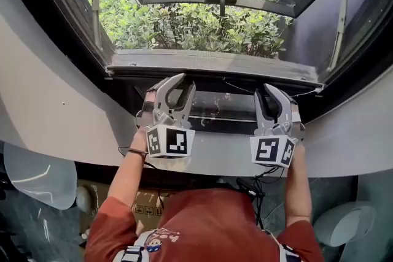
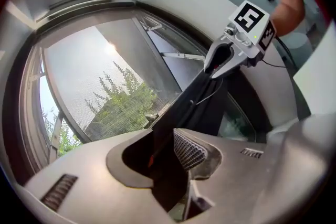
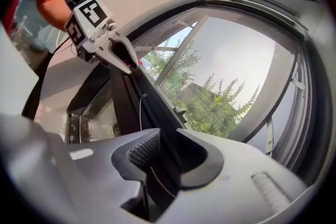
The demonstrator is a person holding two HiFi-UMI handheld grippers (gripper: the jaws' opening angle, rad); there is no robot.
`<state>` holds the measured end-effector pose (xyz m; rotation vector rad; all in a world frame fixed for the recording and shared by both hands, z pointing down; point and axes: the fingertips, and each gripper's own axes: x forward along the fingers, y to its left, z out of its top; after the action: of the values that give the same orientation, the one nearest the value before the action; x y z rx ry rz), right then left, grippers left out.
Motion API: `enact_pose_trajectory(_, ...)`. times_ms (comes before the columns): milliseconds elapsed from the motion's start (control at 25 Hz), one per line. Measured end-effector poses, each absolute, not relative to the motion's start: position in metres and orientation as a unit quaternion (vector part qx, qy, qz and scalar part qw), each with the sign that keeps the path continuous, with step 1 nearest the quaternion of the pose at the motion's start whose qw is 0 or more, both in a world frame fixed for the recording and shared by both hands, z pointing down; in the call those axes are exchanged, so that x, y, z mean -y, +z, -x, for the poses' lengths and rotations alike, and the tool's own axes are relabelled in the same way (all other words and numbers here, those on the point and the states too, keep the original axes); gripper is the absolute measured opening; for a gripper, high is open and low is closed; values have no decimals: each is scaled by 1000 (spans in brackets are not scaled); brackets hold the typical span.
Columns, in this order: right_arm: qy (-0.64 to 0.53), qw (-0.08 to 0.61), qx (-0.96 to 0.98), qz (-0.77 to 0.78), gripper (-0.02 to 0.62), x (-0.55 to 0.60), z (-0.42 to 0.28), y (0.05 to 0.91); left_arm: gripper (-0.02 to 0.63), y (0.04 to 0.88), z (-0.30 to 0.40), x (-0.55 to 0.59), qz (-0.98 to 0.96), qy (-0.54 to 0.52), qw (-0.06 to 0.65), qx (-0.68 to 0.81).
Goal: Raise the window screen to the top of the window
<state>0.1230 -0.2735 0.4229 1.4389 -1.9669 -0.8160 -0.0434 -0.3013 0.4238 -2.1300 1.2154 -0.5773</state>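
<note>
Window screen, drawn down. Its dark bottom bar [image 1: 221,84] lies low along the foot of the window, just under the grey window frame [image 1: 215,61]. The mesh [image 2: 94,92] rises from it across the opening, seen most plainly in the left gripper view. A thin cord [image 2: 210,97] trails over the bar.

The left gripper [image 1: 186,80] and right gripper [image 1: 263,90] point level at the bar, well apart from each other, one towards each end. In each gripper's own view the bar runs through the gap between the jaws (left [image 2: 163,155], right [image 3: 168,157]). The jaws stand apart and the ribbed pads show clear of it, so neither gripper is clamped on the bar. The raise appears not yet begun.

Handling, as judged: the mesh is light, soft and easily torn or creased, so it is no place for a grip. The bar looks slim, stiff and smooth, which makes it the proper hold. It should be taken at two spaced points and lifted evenly, or one end may lead and bind in the side tracks. The smooth finish may let the pads slip unless they close squarely.

Surroundings: a curved pale wall [image 1: 55,101] surrounds the opening. Beyond it a sash [image 1: 221,0] is swung outward over green shrubs [image 1: 184,27] in daylight. The person [image 1: 209,224], in a red top, stands close against the ledge.
</note>
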Motion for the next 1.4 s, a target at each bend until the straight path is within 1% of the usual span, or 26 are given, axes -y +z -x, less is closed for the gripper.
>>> enact_pose_trajectory(120,-328,335,724,-505,160,280,-125,433,113,430,44,304,793,-255,332,-443)
enact_pose_trajectory(200,-340,359,717,-491,179,283,-127,438,118,433,45,307,781,-276,351,-436)
enact_pose_trajectory(520,-359,412,699,-462,181,290,-134,457,123,441,48,309,757,-333,392,-403)
enact_pose_trajectory(640,-359,414,700,-459,181,291,-133,457,123,443,47,310,750,-354,403,-387)
enact_pose_trajectory(840,-366,412,698,-458,181,291,-133,456,121,444,46,311,747,-371,402,-378)
enact_pose_trajectory(1000,-373,425,691,-451,181,291,-134,458,107,447,44,310,740,-392,409,-363)
enact_pose_trajectory(1200,-375,439,687,-441,181,290,-134,460,100,449,43,311,733,-431,405,-338)
enact_pose_trajectory(1400,-358,437,703,-431,178,290,-133,458,84,451,42,311,736,-440,394,-331)
